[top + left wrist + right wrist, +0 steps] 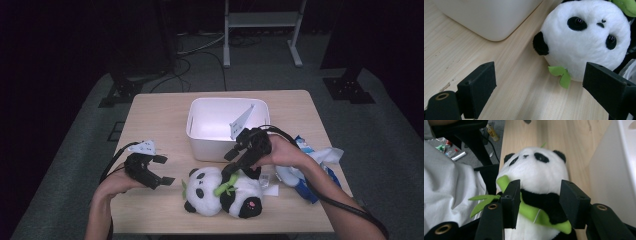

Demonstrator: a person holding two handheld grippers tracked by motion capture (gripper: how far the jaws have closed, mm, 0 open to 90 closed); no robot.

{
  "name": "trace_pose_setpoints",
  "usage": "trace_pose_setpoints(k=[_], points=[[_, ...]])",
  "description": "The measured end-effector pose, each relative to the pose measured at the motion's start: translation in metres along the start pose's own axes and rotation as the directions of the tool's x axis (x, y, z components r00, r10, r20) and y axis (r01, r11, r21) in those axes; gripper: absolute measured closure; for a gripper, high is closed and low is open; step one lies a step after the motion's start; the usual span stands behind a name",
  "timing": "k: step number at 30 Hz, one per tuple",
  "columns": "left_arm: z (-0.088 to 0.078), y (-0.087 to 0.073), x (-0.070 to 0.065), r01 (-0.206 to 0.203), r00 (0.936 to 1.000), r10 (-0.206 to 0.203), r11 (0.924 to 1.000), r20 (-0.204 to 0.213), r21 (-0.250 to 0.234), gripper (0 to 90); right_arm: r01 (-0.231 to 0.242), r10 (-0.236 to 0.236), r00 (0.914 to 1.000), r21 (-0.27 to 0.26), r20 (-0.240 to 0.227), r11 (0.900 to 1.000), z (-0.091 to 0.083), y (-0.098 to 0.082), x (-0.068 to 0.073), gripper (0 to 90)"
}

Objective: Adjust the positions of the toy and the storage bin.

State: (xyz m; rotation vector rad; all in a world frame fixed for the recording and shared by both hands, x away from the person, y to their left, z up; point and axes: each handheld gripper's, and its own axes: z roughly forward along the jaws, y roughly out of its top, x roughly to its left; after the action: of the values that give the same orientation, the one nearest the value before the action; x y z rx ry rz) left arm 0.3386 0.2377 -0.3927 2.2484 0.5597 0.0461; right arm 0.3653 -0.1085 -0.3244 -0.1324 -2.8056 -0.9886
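A black-and-white panda plush [222, 192] lies on its back at the front middle of the wooden table [155, 115], a green bamboo stalk [226, 188] across its chest. My right gripper [231, 165] points down over its body. In the right gripper view, the right gripper [540, 200] stands open astride the panda's [536, 170] black arm and the bamboo [531, 211], without squeezing them. My left gripper [162, 170] rests to the left of the panda's head. Seen from the left gripper view, the left gripper [539, 82] is wide open with bare table between its jaws and the panda's head [584, 40] just beyond.
A white plastic bin [225, 127] stands right behind the panda, with a white card [242, 122] leaning inside it. Blue-and-white packets [310, 165] lie at the table's right edge. The bin's corner [491, 17] is close ahead of the left gripper.
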Motion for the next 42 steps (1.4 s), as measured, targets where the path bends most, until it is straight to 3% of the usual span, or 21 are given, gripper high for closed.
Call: trace_pose_setpoints(k=[12, 21, 26, 42], points=[[0.000, 0.000, 0.000, -0.004, 1.0000, 0.004, 0.9999, -0.003, 0.012, 10.1, -0.001, 0.001, 0.9994, 0.024, -0.034, 1.000, 0.010, -0.018, 0.013, 42.3], [0.000, 0.000, 0.000, -0.002, 1.0000, 0.002, 1.0000, -0.004, 0.009, 10.0, 0.036, -0.036, 0.9993, 0.060, -0.009, 0.998, 0.025, -0.019, 0.026, 36.2], [0.000, -0.001, 0.001, 0.003, 1.0000, -0.003, 1.0000, -0.003, 0.005, 10.0, 0.066, -0.068, 0.9977, 0.112, 0.009, 0.991, 0.041, -0.015, 0.031, 34.4], [0.000, -0.002, 0.001, 0.011, 0.9999, -0.011, 0.9999, -0.002, -0.001, 10.0, 0.001, -0.020, 0.9958, 0.208, 0.089, 0.978, 0.062, -0.018, 0.029, 43.1]])
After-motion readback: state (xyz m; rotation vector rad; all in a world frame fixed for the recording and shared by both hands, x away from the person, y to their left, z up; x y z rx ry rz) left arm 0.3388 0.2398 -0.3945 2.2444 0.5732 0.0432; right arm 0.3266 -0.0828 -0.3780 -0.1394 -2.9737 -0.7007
